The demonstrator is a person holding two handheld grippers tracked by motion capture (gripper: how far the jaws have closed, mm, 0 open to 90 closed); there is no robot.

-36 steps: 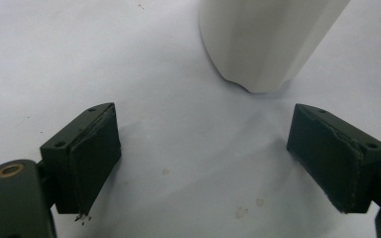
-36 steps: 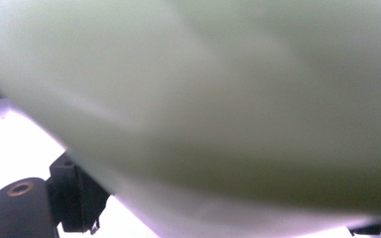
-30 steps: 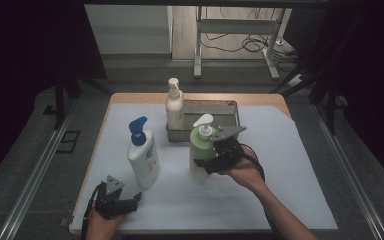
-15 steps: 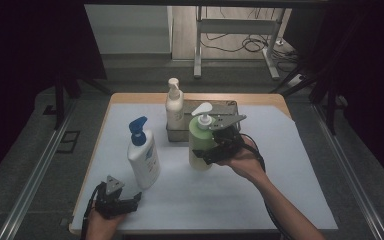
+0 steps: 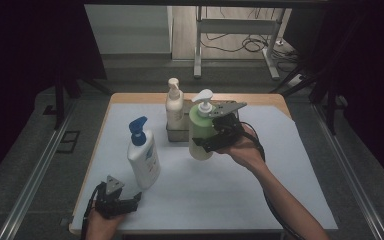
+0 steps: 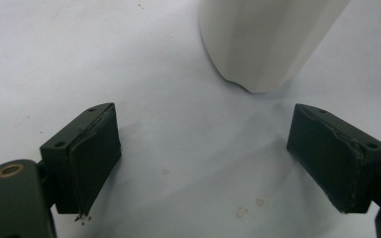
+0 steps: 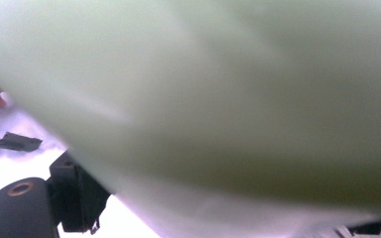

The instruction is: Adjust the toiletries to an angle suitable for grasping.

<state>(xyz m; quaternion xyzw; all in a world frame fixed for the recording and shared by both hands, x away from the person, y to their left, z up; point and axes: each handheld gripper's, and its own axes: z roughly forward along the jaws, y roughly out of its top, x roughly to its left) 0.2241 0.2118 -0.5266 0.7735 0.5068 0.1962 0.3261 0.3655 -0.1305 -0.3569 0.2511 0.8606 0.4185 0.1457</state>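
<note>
The right gripper (image 5: 211, 136) has its jaws clamped on the body of the green pump bottle (image 5: 201, 131), which hangs in the air just in front of the metal tray (image 5: 176, 136), tilted a little with its white pump head leaning toward the tray. In the right gripper view the pale green wall of the bottle (image 7: 228, 99) presses against the black pad at the lower left, so the grip looks full and low on the body. The step in hand seems to be carrying this bottle to the tray, where a cream pump bottle (image 5: 174, 103) already stands in the left part. To do it well, the bottle should first be brought upright, then lifted high enough for its base to pass the tray's near wall, since a tilted base could catch the rim. It is best aimed at the free part of the tray, to the right of the cream bottle, so the two pump heads do not knock. The grip should stay firm until the base sits flat. The left gripper (image 5: 116, 202) rests well in front of the tray at the table's near edge, its jaws wide apart and holding nothing, just beside the white bottle with the blue pump (image 5: 143, 155), whose rounded base (image 6: 263, 44) stands ahead of its pads.
</note>
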